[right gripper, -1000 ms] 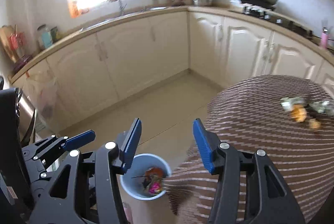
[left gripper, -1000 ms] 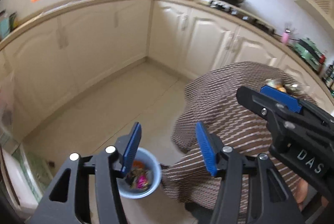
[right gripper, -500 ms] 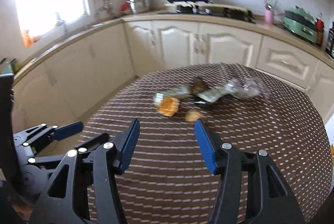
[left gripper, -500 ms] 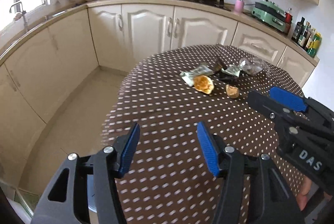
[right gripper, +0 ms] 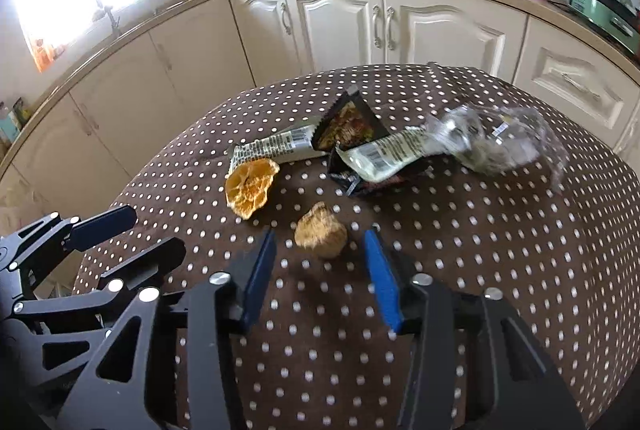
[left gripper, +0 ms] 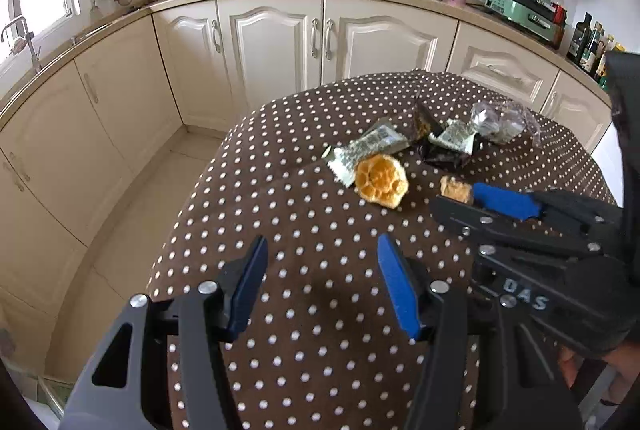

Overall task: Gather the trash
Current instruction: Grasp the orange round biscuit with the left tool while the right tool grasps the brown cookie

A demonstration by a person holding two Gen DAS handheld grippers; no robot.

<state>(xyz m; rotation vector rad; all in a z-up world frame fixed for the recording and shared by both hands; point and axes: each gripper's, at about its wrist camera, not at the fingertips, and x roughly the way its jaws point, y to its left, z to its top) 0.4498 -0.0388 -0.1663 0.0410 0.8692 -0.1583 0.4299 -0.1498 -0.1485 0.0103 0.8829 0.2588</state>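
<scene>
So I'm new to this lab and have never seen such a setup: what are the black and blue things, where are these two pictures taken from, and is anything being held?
No robot here: a person carries a two-finger gripper in each hand, each with a camera looking along its blue-padded fingers. One picture is from the left gripper, the other from the right gripper; each also shows the other gripper at its edge. On the dotted tablecloth lies trash: an orange peel, a small brown scrap, two printed wrappers, a dark packet and crumpled clear plastic. Nothing is held. The right gripper's jaws have just been closing, with the brown scrap just ahead of its fingertips, untouched.
</scene>
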